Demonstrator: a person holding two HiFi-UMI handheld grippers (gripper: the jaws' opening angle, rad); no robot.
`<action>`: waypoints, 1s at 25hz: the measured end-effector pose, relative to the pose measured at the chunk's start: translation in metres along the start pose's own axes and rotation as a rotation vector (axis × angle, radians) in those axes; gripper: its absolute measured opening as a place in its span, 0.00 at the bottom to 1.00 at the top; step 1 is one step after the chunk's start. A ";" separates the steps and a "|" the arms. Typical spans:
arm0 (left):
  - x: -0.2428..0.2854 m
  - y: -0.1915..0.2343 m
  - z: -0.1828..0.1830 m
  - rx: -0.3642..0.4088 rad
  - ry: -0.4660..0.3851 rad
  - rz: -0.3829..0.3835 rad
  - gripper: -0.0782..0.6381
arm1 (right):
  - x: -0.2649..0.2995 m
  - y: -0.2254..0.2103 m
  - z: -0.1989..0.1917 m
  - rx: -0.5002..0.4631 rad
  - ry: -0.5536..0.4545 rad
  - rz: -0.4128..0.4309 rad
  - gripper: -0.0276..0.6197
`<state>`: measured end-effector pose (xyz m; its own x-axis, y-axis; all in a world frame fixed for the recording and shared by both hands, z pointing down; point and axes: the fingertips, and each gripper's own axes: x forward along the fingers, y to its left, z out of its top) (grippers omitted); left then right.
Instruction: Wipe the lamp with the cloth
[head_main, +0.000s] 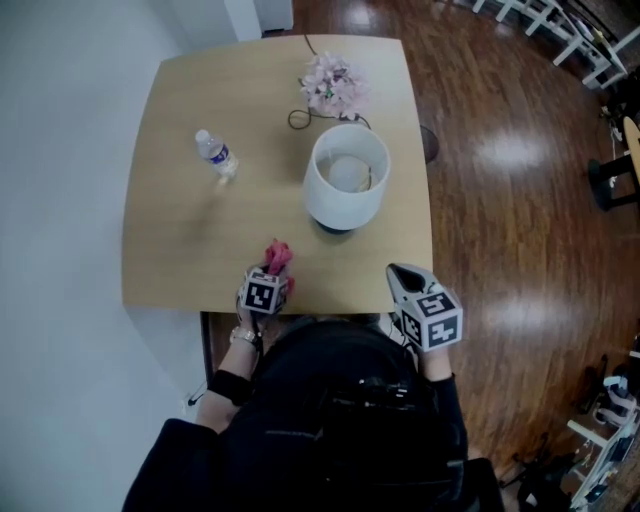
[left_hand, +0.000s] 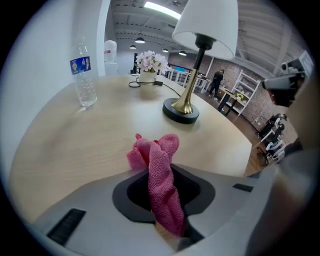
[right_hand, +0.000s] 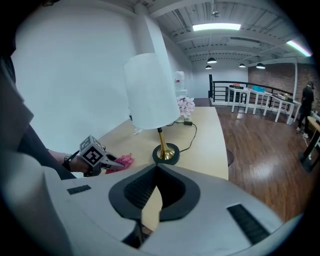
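Early yet: left tongs (left_hand: 159, 175) clamped on pink cloth (left_hand: 155, 150); right tongs (right_hand: 156, 172) closed, empty; lamp (head_main: 346, 188) unwiped, all wiping ahead.

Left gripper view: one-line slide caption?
The pink cloth pinched in the left gripper; lamp, water bottle and flowers beyond on the table.

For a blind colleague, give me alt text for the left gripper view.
The left gripper is shut on a pink cloth bunched on a tan table; beyond stand a white-shaded brass lamp, a water bottle and pink flowers.
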<state>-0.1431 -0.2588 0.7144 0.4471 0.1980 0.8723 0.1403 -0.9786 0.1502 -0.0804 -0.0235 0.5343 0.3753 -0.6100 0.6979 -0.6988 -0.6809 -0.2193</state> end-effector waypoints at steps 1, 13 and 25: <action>-0.006 0.002 0.004 0.003 -0.015 -0.013 0.23 | 0.002 0.002 0.001 0.006 -0.003 -0.004 0.05; -0.163 0.001 0.212 0.245 -0.368 -0.232 0.23 | 0.009 0.027 0.009 0.092 -0.016 -0.080 0.05; -0.221 -0.037 0.360 0.409 -0.561 -0.434 0.23 | 0.006 0.040 0.016 0.088 -0.011 -0.156 0.05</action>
<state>0.0706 -0.2462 0.3482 0.6389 0.6591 0.3967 0.6656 -0.7322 0.1445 -0.0968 -0.0611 0.5186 0.4815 -0.4985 0.7209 -0.5759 -0.8000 -0.1685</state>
